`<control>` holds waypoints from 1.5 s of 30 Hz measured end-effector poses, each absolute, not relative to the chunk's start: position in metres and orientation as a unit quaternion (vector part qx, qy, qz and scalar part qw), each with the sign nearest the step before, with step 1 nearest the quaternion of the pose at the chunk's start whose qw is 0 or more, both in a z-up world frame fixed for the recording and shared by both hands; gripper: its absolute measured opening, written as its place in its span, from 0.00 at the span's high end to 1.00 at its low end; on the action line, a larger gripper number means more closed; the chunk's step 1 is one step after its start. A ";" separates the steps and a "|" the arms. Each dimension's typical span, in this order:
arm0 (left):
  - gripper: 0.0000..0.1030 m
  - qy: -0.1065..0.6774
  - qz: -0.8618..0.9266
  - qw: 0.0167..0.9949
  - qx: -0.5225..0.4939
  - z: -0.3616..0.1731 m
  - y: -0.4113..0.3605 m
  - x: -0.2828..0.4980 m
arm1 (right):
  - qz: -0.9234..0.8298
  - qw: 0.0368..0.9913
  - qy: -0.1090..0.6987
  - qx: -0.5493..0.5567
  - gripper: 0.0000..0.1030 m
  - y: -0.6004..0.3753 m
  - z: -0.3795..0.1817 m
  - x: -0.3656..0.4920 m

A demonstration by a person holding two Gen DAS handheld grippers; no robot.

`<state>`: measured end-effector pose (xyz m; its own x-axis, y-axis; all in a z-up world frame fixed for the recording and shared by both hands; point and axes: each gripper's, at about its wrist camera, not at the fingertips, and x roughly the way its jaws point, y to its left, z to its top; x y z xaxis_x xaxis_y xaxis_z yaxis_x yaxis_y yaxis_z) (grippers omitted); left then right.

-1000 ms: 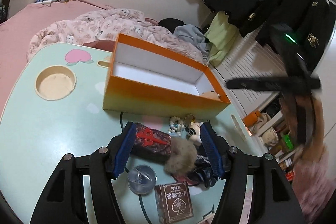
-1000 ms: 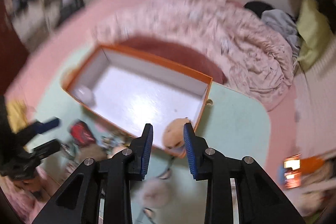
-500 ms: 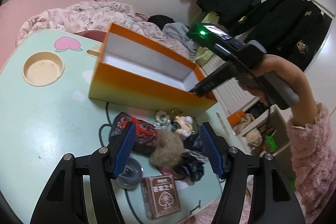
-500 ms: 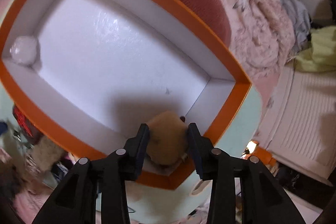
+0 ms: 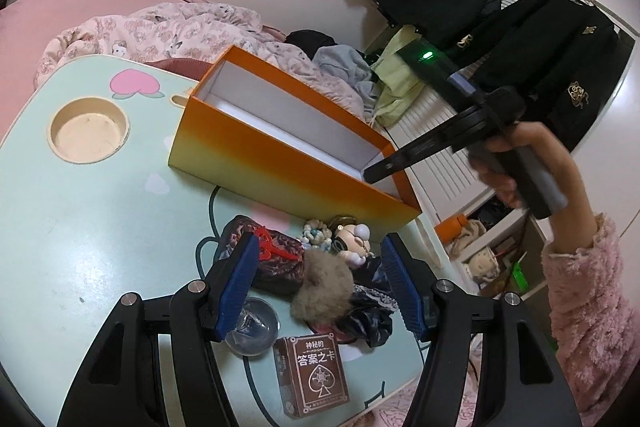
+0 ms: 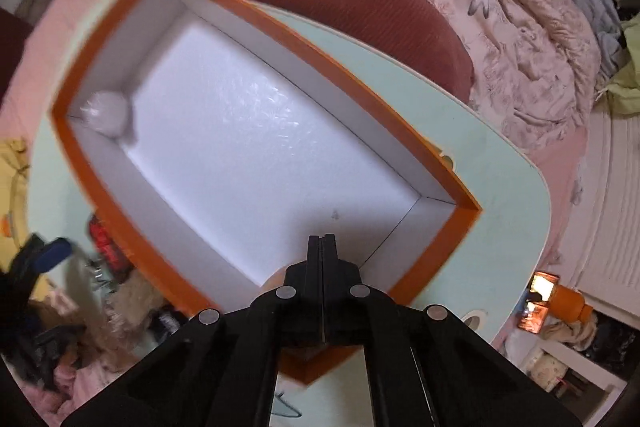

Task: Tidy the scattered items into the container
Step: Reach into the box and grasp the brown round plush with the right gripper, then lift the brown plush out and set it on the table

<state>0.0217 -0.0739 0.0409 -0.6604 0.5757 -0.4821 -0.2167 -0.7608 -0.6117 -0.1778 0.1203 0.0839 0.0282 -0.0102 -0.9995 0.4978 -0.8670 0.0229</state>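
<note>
An orange box (image 5: 280, 167) with a white inside stands on the pale green table (image 5: 80, 219). My left gripper (image 5: 320, 283) is open, low over a pile: a brown fur pompom (image 5: 324, 291), a dark red pouch (image 5: 272, 259), a small figurine (image 5: 354, 237), black fabric (image 5: 368, 319). My right gripper (image 6: 322, 247) is shut with nothing between its fingers, over the near right corner of the box (image 6: 460, 211). A tan fluffy ball (image 6: 274, 279) shows just under its fingers inside the box. A white ball (image 6: 106, 113) lies in the far left corner.
A brown card box (image 5: 314, 371) and a clear round dish (image 5: 254, 327) lie near my left fingers. A round cup hole (image 5: 90, 129) is in the table's left part. A bed with a pink quilt (image 5: 180, 31) lies behind; dark coats (image 5: 540, 27) hang at the right.
My right gripper let go of the tan fluffy ball in the box's corner, closed, and rose a little. My left gripper stayed open over the pile.
</note>
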 end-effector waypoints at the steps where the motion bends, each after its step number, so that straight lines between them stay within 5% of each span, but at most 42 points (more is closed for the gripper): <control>1: 0.38 -0.260 0.873 0.228 -0.345 0.041 -0.072 0.022 | -0.665 0.197 0.169 0.701 0.97 0.120 0.087 -0.176; 3: 0.38 -0.258 0.872 0.230 -0.347 0.039 -0.070 0.021 | -0.653 0.202 0.179 0.708 0.78 0.115 0.092 -0.172; 4: 0.38 -0.258 0.871 0.231 -0.349 0.039 -0.069 0.021 | -0.647 0.199 0.192 0.710 0.55 0.108 0.093 -0.165; 5: 0.38 -0.258 0.870 0.233 -0.350 0.038 -0.068 0.020 | -0.641 0.195 0.213 0.711 0.48 0.102 0.092 -0.160; 11: 0.38 -0.253 0.869 0.236 -0.353 0.038 -0.064 0.018 | -0.594 0.159 0.262 0.744 0.49 0.088 0.064 -0.157; 13: 0.38 -0.253 0.869 0.236 -0.352 0.039 -0.065 0.019 | -0.576 0.149 0.263 0.759 0.58 0.092 0.048 -0.158; 18: 0.38 -0.255 0.871 0.236 -0.348 0.039 -0.068 0.020 | -0.591 0.168 0.240 0.752 0.64 0.101 0.052 -0.153; 32: 0.38 -0.261 0.872 0.221 -0.349 0.038 -0.074 0.018 | -0.773 0.289 0.004 0.565 0.65 0.156 0.182 -0.086; 40: 0.38 -0.220 0.899 0.186 -0.328 0.093 -0.086 -0.008 | -0.759 0.336 -0.035 0.557 0.60 0.140 0.110 0.002; 45: 0.38 -0.169 0.891 0.199 -0.372 0.114 -0.071 -0.060 | -0.766 0.347 -0.108 0.530 0.54 0.167 0.084 -0.025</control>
<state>-0.0601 -0.0713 0.1137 -0.6439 0.4808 -0.5952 -0.2286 -0.8633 -0.4500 -0.0247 0.1673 0.0843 -0.1972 -0.6468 -0.7367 0.4179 -0.7352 0.5337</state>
